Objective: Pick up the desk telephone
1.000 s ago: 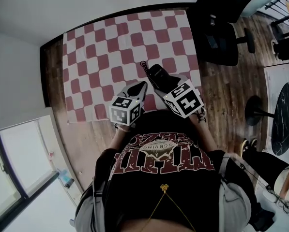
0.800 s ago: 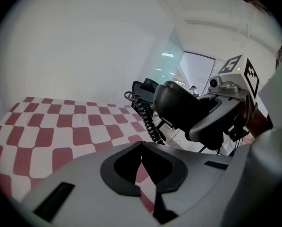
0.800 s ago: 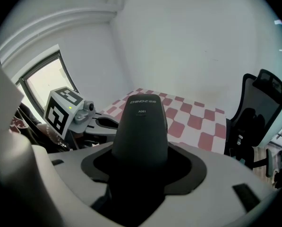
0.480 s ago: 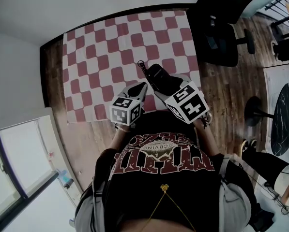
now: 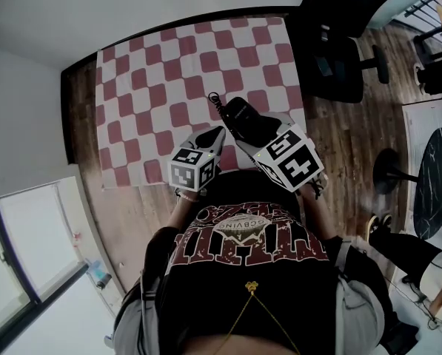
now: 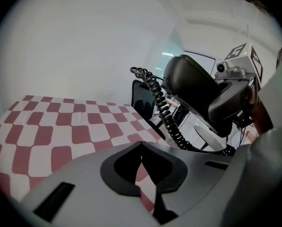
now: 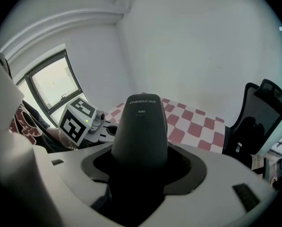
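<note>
Head view first: looking down on a table with a red-and-white checked tablecloth (image 5: 146, 80), office chair (image 5: 339, 58) off past the far right corner. Got the right gripper (image 5: 256, 135) clamped on the black telephone (image 5: 239, 115), up over the near right part of the cloth, close in front of the body. Looks lifted clear of the table going by the left gripper view, hanging in the air with the curly cord (image 6: 165, 115) drooping underneath. No way to trace the cord's far end.

Right gripper view confirms the hold: jaws pressed onto both sides of the dark casing, small print on top, narrow end pointing away. Probably grabbed around the middle to keep it balanced and stop it tipping.

Then the left gripper (image 5: 218, 133), parked just beside the phone and lower, jaws nearly together with only a thin slit and nothing in between. Guessing kept close as a spare, ready to steady the phone or catch the cord.

Pick-up pretty much done by the look of it. Just need to hold firm and watch that dangling cord for snags.
</note>
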### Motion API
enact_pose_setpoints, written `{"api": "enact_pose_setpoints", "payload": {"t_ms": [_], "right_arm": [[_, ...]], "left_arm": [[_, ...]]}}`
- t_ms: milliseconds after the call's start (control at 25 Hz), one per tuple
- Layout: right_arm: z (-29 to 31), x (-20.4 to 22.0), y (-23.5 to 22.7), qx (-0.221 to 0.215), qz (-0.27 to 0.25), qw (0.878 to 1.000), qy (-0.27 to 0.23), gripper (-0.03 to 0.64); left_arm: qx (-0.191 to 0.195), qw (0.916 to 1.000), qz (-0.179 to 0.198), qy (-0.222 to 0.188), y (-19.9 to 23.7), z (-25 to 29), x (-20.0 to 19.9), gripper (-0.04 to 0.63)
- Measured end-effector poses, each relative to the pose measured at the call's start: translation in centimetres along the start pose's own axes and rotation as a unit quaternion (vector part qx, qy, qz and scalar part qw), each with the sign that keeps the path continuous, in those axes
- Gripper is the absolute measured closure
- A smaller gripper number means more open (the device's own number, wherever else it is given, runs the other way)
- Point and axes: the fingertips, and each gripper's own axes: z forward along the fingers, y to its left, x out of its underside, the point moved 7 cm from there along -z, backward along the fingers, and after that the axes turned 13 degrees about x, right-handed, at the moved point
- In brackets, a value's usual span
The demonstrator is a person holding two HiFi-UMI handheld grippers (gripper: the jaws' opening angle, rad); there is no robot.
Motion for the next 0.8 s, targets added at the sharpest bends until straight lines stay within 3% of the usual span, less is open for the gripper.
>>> {"api": "enact_pose_setpoints", "payload": {"t_ms": [800], "right_arm": [[0.04,0.22,0.05,-0.004,-0.006,1.000,0.009,0.328]], "left_arm": [[-0.001,1.0000,-0.004,0.001,-0.02,0.10,0.11,0.587]]}}
